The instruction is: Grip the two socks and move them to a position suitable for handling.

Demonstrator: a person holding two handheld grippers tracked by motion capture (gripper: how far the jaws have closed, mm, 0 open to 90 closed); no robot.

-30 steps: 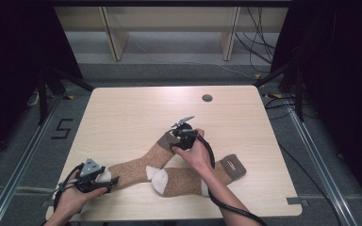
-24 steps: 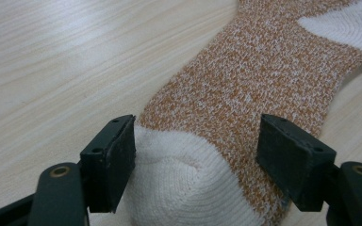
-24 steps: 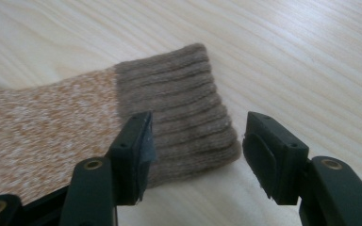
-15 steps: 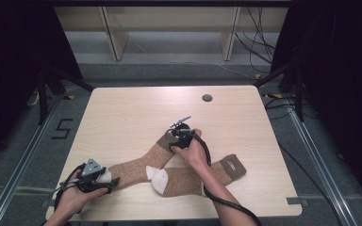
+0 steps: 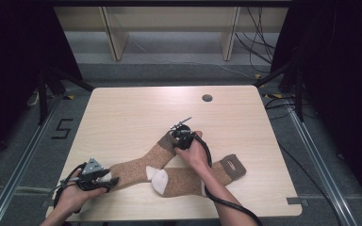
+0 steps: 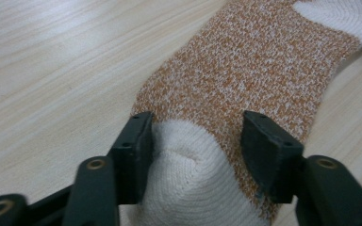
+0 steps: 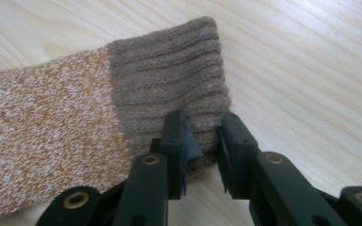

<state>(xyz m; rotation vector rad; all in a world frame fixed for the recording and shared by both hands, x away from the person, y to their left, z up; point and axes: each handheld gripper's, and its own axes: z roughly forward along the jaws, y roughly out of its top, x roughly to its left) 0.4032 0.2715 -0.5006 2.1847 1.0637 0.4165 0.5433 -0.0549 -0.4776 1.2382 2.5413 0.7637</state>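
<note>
two socks lie crossed on the wooden table [image 5: 122,113], near its front edge. the upper sock [image 5: 136,165] runs from the front left up toward the middle, over the lower sock [image 5: 193,178], which lies toward the right with its brown cuff [image 5: 232,165] at the far right end.

left gripper [image 5: 104,178] sits at the front left corner, held in the left hand [image 5: 78,193]. its jaws have just been closing, now about half open, with the white toe [image 6: 188,174] of the upper sock between them. the left pad touches the toe's edge; the right pad sits just at the fabric, cannot tell if it presses.

right gripper [image 5: 175,134] is at mid table in the right hand [image 5: 195,153]. its jaws have just been closing and now stand narrow, pinching a fold at the corner of the upper sock's brown ribbed cuff [image 7: 169,80], which rests flat on the table.
</note>
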